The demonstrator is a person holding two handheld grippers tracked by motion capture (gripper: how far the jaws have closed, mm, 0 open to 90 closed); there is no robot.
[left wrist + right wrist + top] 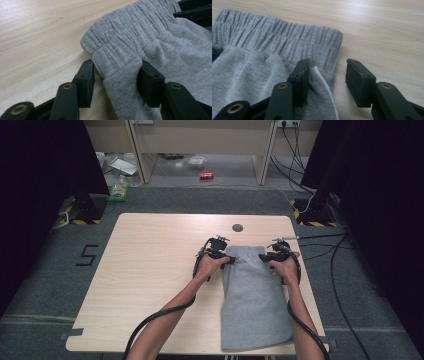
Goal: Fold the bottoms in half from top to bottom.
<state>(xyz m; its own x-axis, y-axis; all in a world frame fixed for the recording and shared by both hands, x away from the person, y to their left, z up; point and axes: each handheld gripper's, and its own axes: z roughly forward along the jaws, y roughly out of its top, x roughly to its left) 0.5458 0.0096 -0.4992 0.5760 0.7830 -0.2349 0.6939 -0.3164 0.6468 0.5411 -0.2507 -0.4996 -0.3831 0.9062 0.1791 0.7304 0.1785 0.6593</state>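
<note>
Grey carpet floor (165,200); black curtains (45,165) — wooden table (150,265).

Grey shorts (255,300) lie flat on the table's right half, folded lengthwise, elastic waistband (279,37) gathered at the far end.
</note>
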